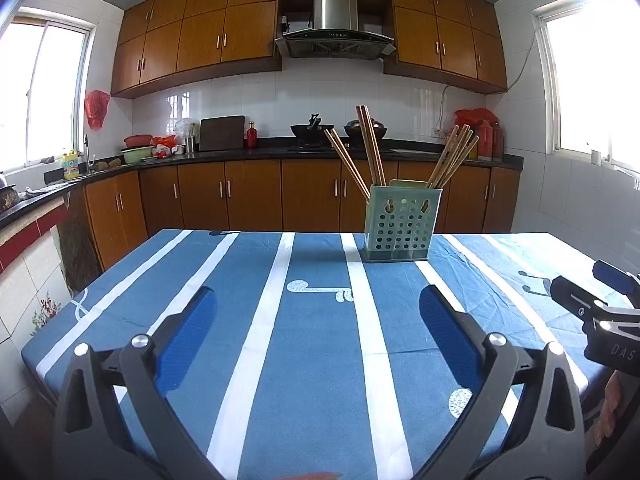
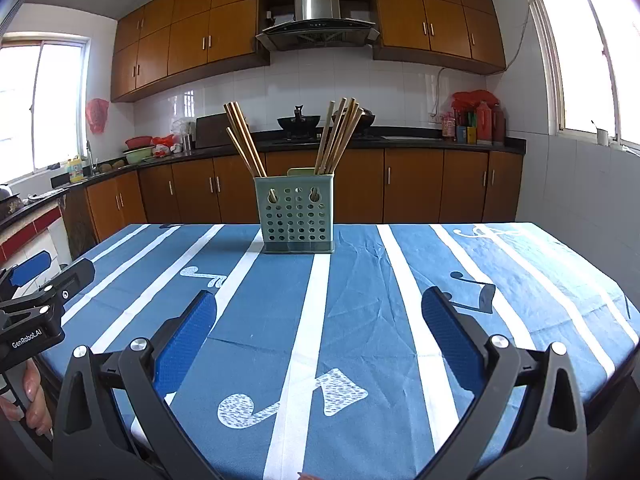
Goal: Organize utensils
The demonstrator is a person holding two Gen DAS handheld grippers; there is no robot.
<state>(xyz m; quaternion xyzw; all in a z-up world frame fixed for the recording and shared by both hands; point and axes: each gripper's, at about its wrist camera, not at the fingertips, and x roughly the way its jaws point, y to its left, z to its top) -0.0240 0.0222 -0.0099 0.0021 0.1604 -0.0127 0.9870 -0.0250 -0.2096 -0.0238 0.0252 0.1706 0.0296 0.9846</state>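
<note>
A pale green perforated utensil holder stands upright near the far edge of the table. Wooden chopsticks lean out of it in bunches to left and right. My left gripper hovers open over the cloth, well short of the holder, nothing between its blue pads. My right gripper is also open and empty, facing the holder from the near side. Each gripper shows at the edge of the other's view: the right gripper beside the left, the left gripper beside the right.
The table wears a blue cloth with white stripes and music notes. Behind it runs a dark kitchen counter with woks, bottles and bowls, and wooden cabinets. A person's fingers hold the left gripper's handle.
</note>
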